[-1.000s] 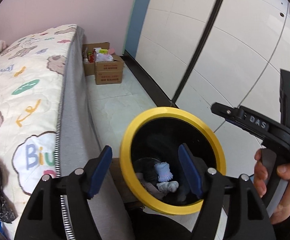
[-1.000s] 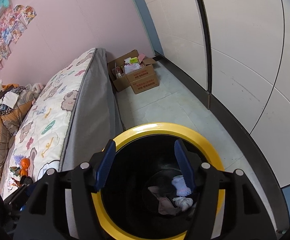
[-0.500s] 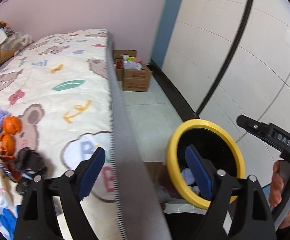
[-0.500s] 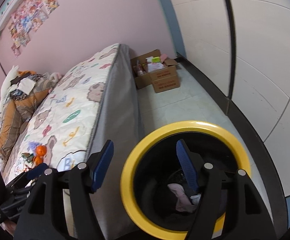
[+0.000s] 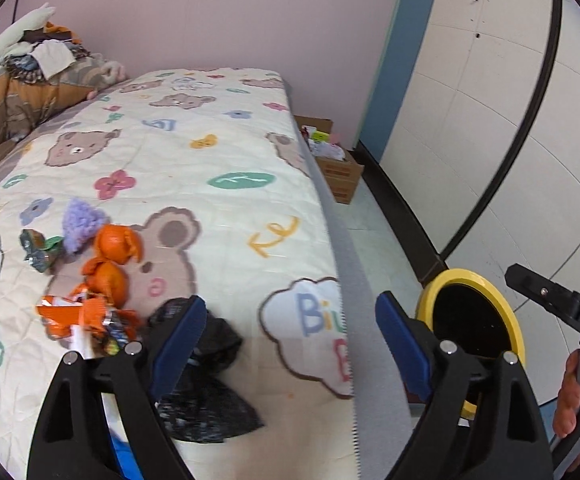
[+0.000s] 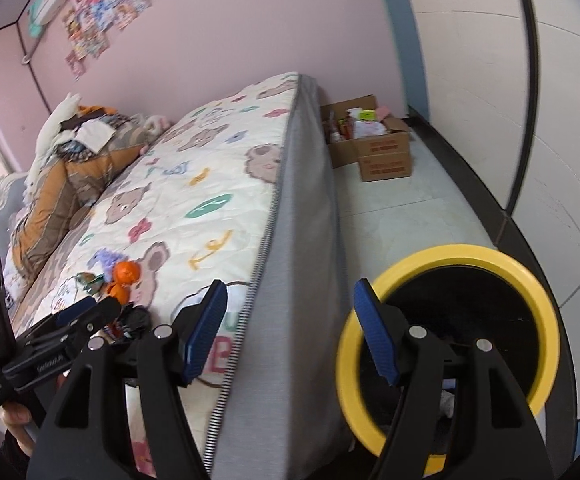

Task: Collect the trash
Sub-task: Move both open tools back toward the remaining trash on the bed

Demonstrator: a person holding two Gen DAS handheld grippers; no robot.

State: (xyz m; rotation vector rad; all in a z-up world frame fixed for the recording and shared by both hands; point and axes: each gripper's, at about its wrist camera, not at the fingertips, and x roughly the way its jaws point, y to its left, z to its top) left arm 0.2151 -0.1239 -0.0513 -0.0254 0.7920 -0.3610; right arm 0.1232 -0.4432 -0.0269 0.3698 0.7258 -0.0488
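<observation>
Trash lies on the bed's near left part: orange peel, an orange wrapper, a crumpled black bag, a green wrapper and a purple fluffy piece. My left gripper is open and empty above the bed edge, just right of the black bag. The yellow-rimmed bin stands on the floor beside the bed; it also shows in the left wrist view. My right gripper is open and empty, between the mattress side and the bin. The peel shows small in the right wrist view.
The bed with a bear-print cover fills the left. A heap of bedding and clothes lies at its head. Cardboard boxes with clutter stand on the floor at the far wall. White wardrobe panels run along the right.
Both grippers have swung left from over the bin toward the bed. The trash pile on the bed has come into the left wrist view. Both stay open.
</observation>
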